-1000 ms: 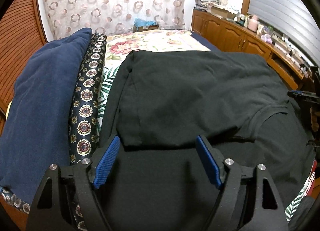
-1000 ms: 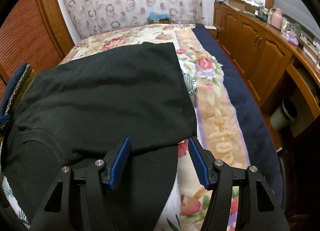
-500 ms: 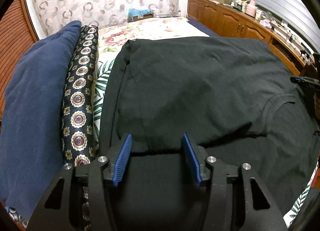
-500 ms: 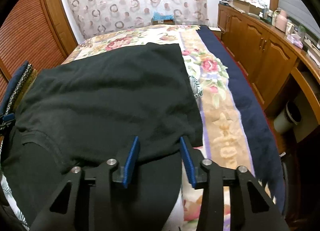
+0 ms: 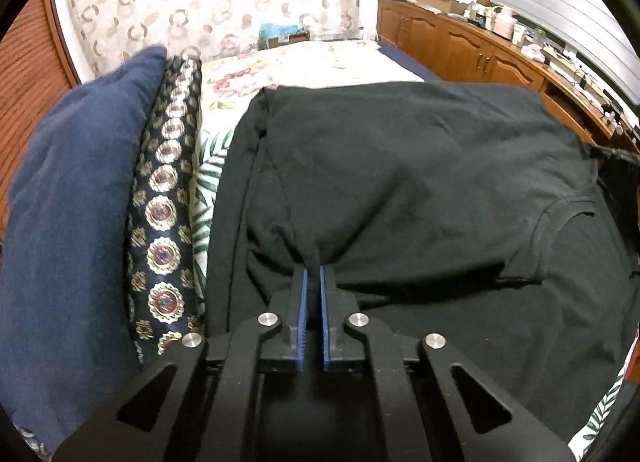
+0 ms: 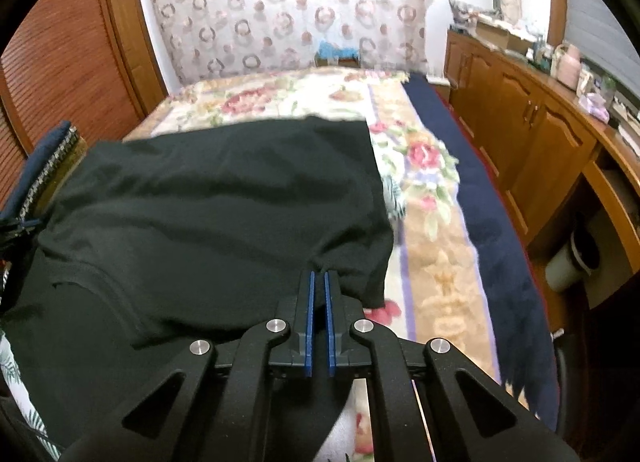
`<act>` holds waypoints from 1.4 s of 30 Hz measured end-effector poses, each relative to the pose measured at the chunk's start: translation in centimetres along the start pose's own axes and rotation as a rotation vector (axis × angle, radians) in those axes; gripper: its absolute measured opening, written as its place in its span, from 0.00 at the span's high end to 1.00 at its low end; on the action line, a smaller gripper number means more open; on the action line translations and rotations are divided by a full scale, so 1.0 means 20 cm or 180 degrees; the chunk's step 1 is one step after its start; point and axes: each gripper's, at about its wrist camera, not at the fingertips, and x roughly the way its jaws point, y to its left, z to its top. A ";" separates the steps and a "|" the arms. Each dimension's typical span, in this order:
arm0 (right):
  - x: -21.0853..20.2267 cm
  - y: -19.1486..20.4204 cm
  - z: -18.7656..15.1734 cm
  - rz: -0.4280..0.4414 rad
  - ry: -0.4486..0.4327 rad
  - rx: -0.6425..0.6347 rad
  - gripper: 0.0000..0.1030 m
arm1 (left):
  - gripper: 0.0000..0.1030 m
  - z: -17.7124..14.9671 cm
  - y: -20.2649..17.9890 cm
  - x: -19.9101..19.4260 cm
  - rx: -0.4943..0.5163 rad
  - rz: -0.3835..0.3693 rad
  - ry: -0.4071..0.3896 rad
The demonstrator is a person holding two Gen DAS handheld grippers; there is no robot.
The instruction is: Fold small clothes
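A black T-shirt (image 5: 400,166) lies on the bed, its top layer folded over toward me with the collar on the right. It also shows in the right wrist view (image 6: 208,202). My left gripper (image 5: 313,272) is shut on the near left edge of the folded layer. My right gripper (image 6: 319,276) is shut on the near right edge of that layer, close to its corner. The cloth puckers upward at both pinch points.
A navy pillow (image 5: 68,230) and a patterned bolster (image 5: 164,214) lie along the bed's left side. The floral bedspread (image 6: 432,246) extends right and beyond the shirt. Wooden cabinets (image 6: 532,134) line the right wall, with a white bin (image 6: 568,266) below.
Both grippers went from wide open to shut, closing on the near edge of the shirt's folded layer. The cloth has bunched up slightly at each grip.
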 end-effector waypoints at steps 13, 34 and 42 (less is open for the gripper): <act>-0.08 0.00 -0.02 -0.0026 -0.0219 -0.0039 0.96 | 0.96 0.09 0.04 -0.21 -0.0117 0.0007 -0.0513; -0.58 0.23 -0.17 -0.0040 -0.0662 -0.0391 0.97 | 0.96 -0.02 0.14 -0.61 -0.0252 0.0090 -0.1101; -0.76 0.31 -0.37 -0.0034 -0.0611 -0.0546 0.97 | 0.96 -0.24 0.13 -0.75 -0.0244 0.0138 -0.1133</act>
